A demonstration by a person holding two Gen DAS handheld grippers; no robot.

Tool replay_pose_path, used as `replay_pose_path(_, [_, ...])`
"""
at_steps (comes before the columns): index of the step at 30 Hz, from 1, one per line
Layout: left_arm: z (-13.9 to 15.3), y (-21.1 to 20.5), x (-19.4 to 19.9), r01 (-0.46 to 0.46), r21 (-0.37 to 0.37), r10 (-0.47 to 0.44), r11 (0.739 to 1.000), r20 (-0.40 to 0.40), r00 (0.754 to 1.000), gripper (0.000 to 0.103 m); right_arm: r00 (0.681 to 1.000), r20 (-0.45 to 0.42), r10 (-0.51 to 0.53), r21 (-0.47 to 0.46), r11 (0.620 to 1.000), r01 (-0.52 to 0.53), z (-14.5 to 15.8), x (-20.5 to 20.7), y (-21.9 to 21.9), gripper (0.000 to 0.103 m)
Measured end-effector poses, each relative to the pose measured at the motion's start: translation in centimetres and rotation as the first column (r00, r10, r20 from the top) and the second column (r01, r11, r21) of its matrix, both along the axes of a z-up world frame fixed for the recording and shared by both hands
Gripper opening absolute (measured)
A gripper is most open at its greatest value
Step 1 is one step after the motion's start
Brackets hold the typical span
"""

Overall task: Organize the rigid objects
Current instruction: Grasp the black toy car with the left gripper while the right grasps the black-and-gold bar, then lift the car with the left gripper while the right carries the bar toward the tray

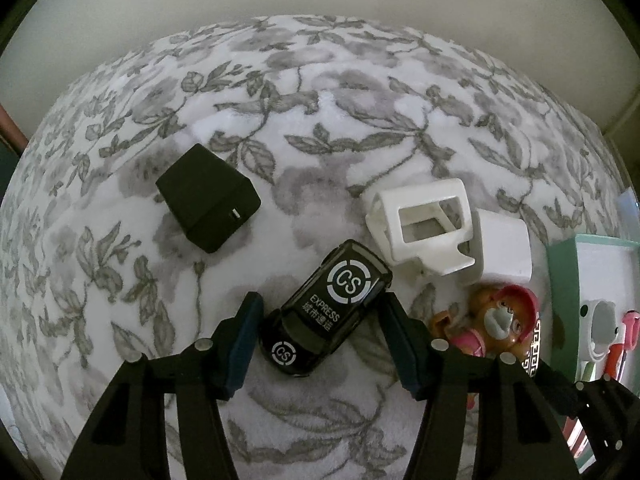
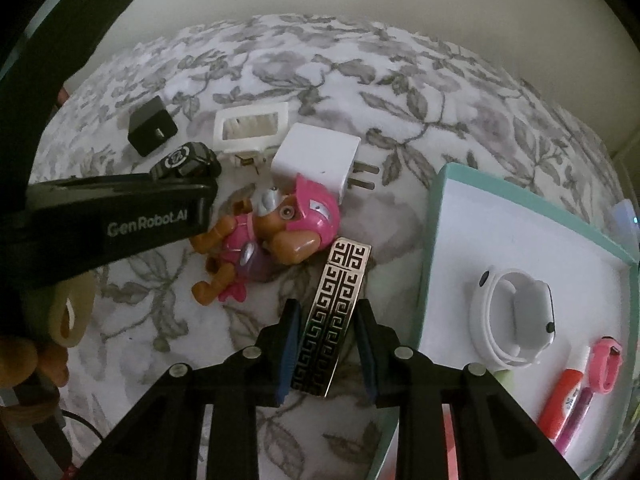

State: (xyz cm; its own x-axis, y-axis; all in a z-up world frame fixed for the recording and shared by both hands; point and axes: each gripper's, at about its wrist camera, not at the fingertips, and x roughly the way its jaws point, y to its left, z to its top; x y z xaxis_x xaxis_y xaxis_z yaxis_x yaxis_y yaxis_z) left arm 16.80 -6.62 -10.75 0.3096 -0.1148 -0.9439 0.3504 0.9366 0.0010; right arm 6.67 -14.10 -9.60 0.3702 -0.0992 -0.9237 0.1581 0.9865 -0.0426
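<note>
A black toy car [image 1: 325, 309] marked "CS EXPRESS" lies on the floral cloth between the jaws of my open left gripper [image 1: 320, 312]; the pads do not touch it. It also shows in the right wrist view [image 2: 187, 162]. My right gripper [image 2: 328, 316] is open around a flat metal plate with a black key pattern [image 2: 332, 316], which lies on the cloth; its end also shows in the left wrist view [image 1: 532, 350]. A pink and brown toy dog [image 2: 272, 236] lies beside the plate and also shows in the left wrist view [image 1: 496, 320].
A black charger cube [image 1: 208, 198], a white frame holder [image 1: 420, 224] and a white plug adapter [image 2: 316, 156] lie on the cloth. A teal-rimmed white tray [image 2: 430, 240] at right holds a white watch [image 2: 516, 316], a pink ring and pens. The left tool's body [image 2: 108, 216] crosses the left.
</note>
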Motion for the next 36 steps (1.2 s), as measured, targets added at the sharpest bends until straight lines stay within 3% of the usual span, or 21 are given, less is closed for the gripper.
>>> replay_pose_path(8, [0.3, 0.8, -0.6, -0.022, -0.028, 0.021, 0.999, -0.025, 0.999, 0.053, 1.000, 0.018, -0.008, -0.015, 1.000, 0.008, -0.1, -0.6, 0.6, 0.029])
replay_pose_path(20, [1.4, 3.1, -1.8, -0.075, -0.133, 0.062, 0.988, -0.096, 0.993, 0.053, 0.999, 0.015, -0.028, 0.066, 0.997, 0.027, 0.2, -1.8, -0.7, 0.022])
replay_pose_path(27, [4.0, 4.0, -2.5, -0.082, -0.158, 0.073, 0.984, -0.063, 0.995, 0.053, 0.999, 0.035, -0.041, 0.116, 0.993, 0.036, 1.5, -2.9, -1.2, 0.022])
replay_pose_path(36, [8.9, 3.5, -4.2, -0.047, -0.201, 0.056, 0.979, 0.040, 0.998, 0.053, 0.987, 0.132, -0.087, 0.174, 0.983, 0.063, 5.6, -5.0, -2.5, 0.022])
